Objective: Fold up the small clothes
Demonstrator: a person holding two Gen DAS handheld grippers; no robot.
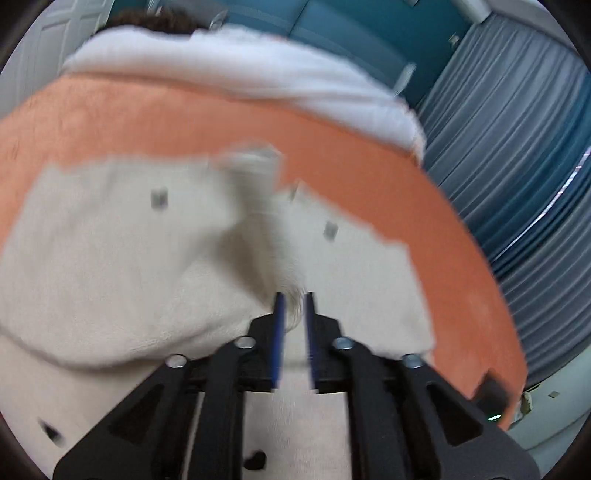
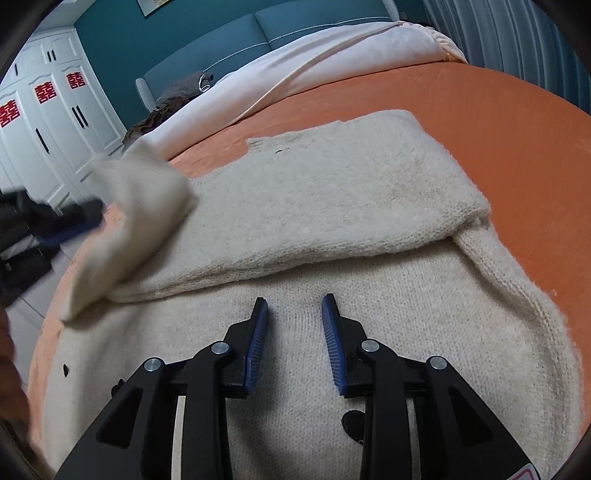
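Note:
A cream knitted sweater [image 2: 332, 206] lies on the orange bedspread [image 2: 517, 122], with one part folded across its body. My left gripper [image 1: 294, 297] is shut on a fold of the sweater [image 1: 110, 266] and holds that cloth lifted; this view is motion-blurred. In the right wrist view the left gripper [image 2: 85, 218] shows at the left edge with the raised sleeve end [image 2: 136, 206]. My right gripper [image 2: 294, 301] is open and empty, just above the sweater's lower body.
A white blanket [image 2: 332, 55] lies bunched at the bed's far end by the teal headboard [image 2: 314, 18]. White wardrobe doors [image 2: 44, 122] stand to the left. Grey curtains [image 1: 517, 147] hang to the right. The bed edge is at the left [image 2: 48, 295].

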